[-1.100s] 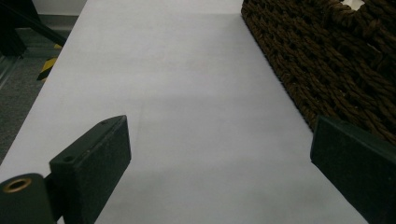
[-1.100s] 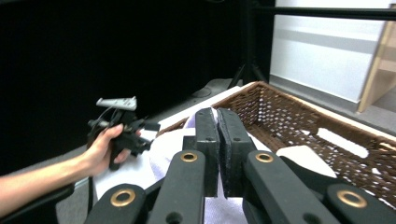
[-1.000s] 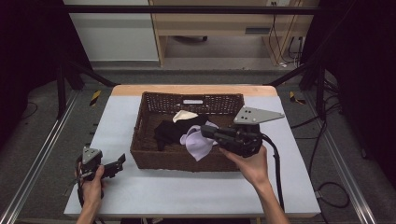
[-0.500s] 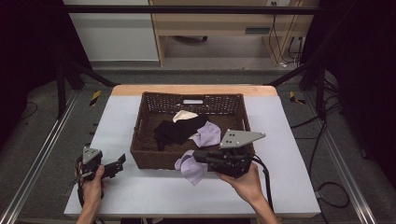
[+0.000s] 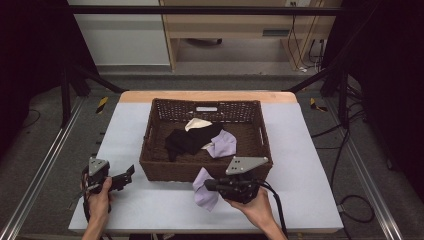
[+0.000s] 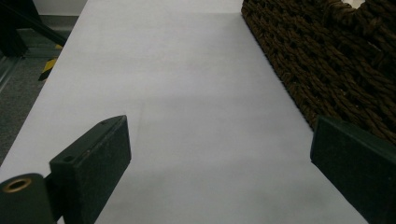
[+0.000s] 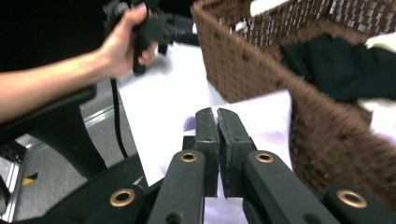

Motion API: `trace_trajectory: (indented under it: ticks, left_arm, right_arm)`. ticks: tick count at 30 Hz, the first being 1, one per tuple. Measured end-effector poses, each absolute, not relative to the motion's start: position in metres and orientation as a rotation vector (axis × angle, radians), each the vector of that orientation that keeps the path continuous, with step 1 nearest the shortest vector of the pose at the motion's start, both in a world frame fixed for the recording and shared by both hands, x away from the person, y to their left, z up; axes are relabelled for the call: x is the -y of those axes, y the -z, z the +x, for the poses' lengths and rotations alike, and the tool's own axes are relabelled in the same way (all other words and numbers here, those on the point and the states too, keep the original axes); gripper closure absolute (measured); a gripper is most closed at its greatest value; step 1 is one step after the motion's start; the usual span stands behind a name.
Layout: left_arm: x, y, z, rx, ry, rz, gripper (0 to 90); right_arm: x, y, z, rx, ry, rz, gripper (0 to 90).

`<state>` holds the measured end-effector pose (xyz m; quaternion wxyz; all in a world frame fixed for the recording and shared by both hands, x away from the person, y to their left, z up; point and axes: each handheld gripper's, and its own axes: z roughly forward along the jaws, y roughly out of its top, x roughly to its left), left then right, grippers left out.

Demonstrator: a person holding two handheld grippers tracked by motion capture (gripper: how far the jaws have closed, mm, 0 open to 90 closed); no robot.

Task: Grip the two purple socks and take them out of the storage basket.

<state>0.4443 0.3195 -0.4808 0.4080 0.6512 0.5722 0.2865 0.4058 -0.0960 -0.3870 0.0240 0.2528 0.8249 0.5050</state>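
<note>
A brown wicker basket [image 5: 206, 167] stands mid-table and holds a black cloth [image 5: 190, 140], a lilac cloth [image 5: 223, 144] and a cream cloth [image 5: 197, 123]. Just in front of its near wall, my right gripper [image 5: 207, 185] is shut on another lilac cloth [image 5: 202, 192], which droops onto the table. In the right gripper view the jaws [image 7: 217, 116] are pressed together over that lilac cloth [image 7: 266, 116], beside the basket [image 7: 243, 60]. My left gripper [image 5: 129, 173] stands open at the front left, its jaws [image 6: 219, 135] wide apart over bare table, with the basket [image 6: 327, 56] to their right.
The white table [image 5: 310, 165] has free room on both sides of the basket and along its front edge. Metal rails [image 5: 45, 165] run along the table's sides, with dark floor and cables [image 5: 350, 200] beyond. The person's other hand [image 7: 123, 44] holds the left gripper.
My right gripper has drawn the lilac cloth out of the basket, over its near wall and down toward the front of the table. The left gripper has stayed in place.
</note>
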Motion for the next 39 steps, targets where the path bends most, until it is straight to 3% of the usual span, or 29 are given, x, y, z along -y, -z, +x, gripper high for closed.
trace_trajectory:
  ticks: [13,16,25,35,39]
  left_arm:
    - [-0.32,0.481,0.444,-1.44,-0.726,1.646,4.9]
    - [-0.32,0.481,0.444,-1.44,-0.725,1.647,4.9]
    - [-0.319,0.481,0.445,-1.443,-0.72,1.645,4.9]
    - [-0.32,0.481,0.445,-1.446,-0.718,1.642,4.9]
    - [-0.32,0.481,0.445,-1.448,-0.72,1.639,4.9]
  right_arm:
    - [0.077,0.445,0.405,-2.689,-1.351,0.832,87.0]
    - [0.071,0.452,0.403,-2.692,-1.263,0.822,79.7]
    - [0.076,0.428,0.403,-2.533,-1.466,0.829,49.1]
    - [0.082,0.392,0.408,-2.355,-1.495,0.809,37.2]
    - [0.087,0.376,0.415,-2.306,-1.484,0.842,40.3]
